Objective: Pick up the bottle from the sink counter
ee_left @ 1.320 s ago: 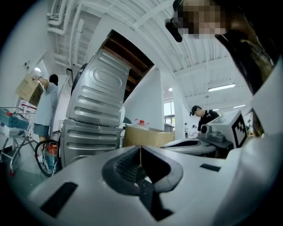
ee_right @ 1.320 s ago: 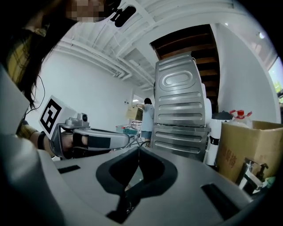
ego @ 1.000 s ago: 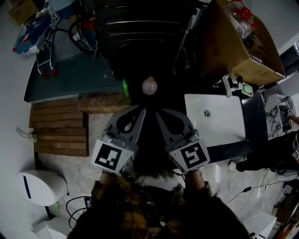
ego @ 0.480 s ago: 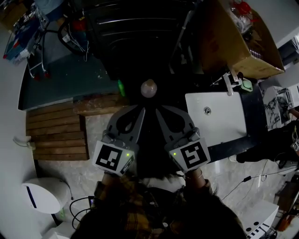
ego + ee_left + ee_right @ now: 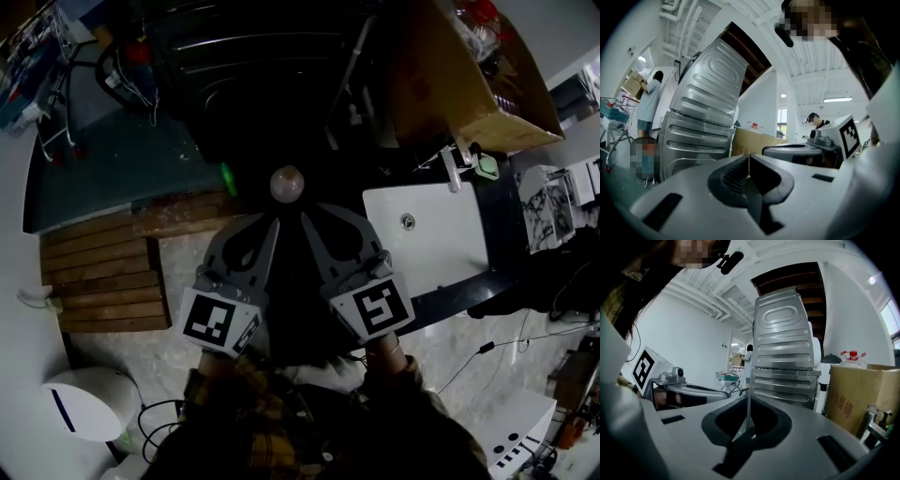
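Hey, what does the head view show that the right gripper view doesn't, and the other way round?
Only the head view: the white rectangular sink basin and the slatted wooden pallet on the floor. Only the right gripper view: the white beamed ceiling and a person standing in the far doorway. Both: the brown cardboard box and the right tongs, shut with nothing between them.

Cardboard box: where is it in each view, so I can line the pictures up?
Head view: cardboard box upper right, above the white sink.
Left gripper view: cardboard box at centre, right of the ribbed metal cabinet.
Right gripper view: cardboard box at the right edge.
Shared landmark: ribbed metal cabinet, in all three.
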`<state>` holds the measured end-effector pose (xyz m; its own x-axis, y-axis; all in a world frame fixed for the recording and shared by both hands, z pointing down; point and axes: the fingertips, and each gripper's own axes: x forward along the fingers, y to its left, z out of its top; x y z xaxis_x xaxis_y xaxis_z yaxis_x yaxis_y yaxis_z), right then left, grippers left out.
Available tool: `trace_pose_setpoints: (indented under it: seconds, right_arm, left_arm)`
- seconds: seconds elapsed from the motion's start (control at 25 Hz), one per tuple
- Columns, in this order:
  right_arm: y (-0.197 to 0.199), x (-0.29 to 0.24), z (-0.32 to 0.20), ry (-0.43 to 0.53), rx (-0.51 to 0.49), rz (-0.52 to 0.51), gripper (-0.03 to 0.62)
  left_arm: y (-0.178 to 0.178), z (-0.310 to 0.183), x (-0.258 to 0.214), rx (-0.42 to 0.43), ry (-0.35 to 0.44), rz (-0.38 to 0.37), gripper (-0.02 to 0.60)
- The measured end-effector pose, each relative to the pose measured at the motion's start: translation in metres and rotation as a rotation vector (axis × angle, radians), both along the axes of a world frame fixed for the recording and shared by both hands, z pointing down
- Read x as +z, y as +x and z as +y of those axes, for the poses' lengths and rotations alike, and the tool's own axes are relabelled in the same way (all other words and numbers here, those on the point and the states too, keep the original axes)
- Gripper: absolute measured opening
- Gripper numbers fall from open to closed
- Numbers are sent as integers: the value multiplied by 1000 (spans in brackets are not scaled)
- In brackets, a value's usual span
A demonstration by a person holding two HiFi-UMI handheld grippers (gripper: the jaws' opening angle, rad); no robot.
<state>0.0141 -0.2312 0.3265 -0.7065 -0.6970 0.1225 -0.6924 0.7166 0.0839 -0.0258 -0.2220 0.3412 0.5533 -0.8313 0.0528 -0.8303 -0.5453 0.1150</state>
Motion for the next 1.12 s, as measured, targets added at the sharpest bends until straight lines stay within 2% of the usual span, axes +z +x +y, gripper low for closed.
trace_pose_setpoints:
  seconds: [0.32,0.44,0.76,1.12]
  right_arm:
    - [1,7,-24,-14,4,-15,21]
    - [-1,15,-32,-36,-7,-4,81]
    - [-9,31,-57,-50,-10,0,123]
    - [-14,73,-84,-132,-3,9,158]
  left_arm:
    - [-4,-20,14,-14,-24,6,23]
    - [-5,-27,19,-23,-29,4,23]
    - [-7,-49,32,-26,-24,-6,23]
    - [-9,-68,59,-17,-57,-26,23]
